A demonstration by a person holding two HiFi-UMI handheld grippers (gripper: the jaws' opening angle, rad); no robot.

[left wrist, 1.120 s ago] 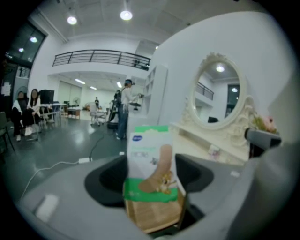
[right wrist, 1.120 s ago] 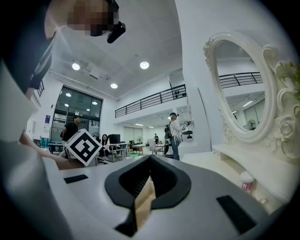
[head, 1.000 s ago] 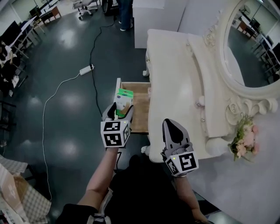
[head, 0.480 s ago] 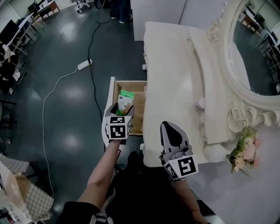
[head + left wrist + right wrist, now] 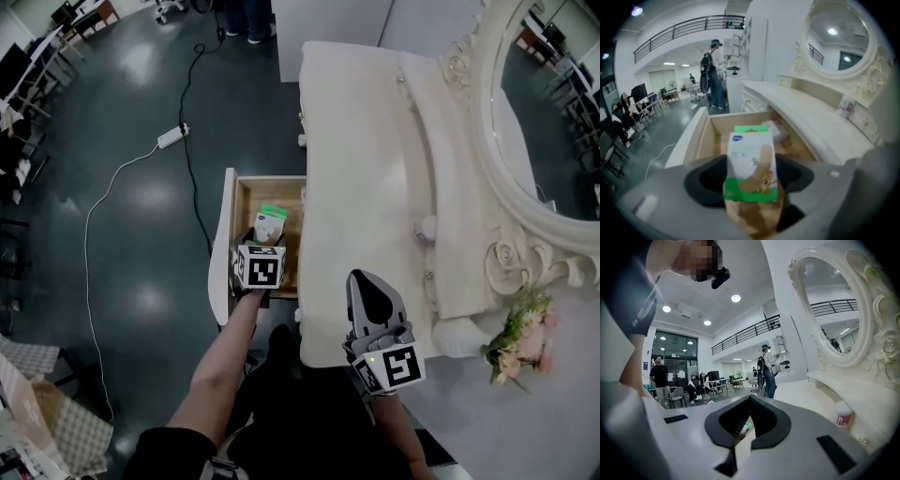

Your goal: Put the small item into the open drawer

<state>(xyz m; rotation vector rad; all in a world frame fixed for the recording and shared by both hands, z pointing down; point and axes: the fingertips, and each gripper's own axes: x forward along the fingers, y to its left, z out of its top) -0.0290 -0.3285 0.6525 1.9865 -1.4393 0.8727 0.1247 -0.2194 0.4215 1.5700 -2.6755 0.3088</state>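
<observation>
Left tool gripping box, above drawer

In the head view the marker cube of the left hand-held gripper covers its jaws and the near end of the box. The right side of the drawer lies hidden under the bench. The mirror is cut off at the right edge. Behind the box, a pale wrapped thing is too blurred to identify.

Two grippers, the left gripper and right gripper; one box; one drawer; one table; one mirror; one jar; one bouquet.
</observation>
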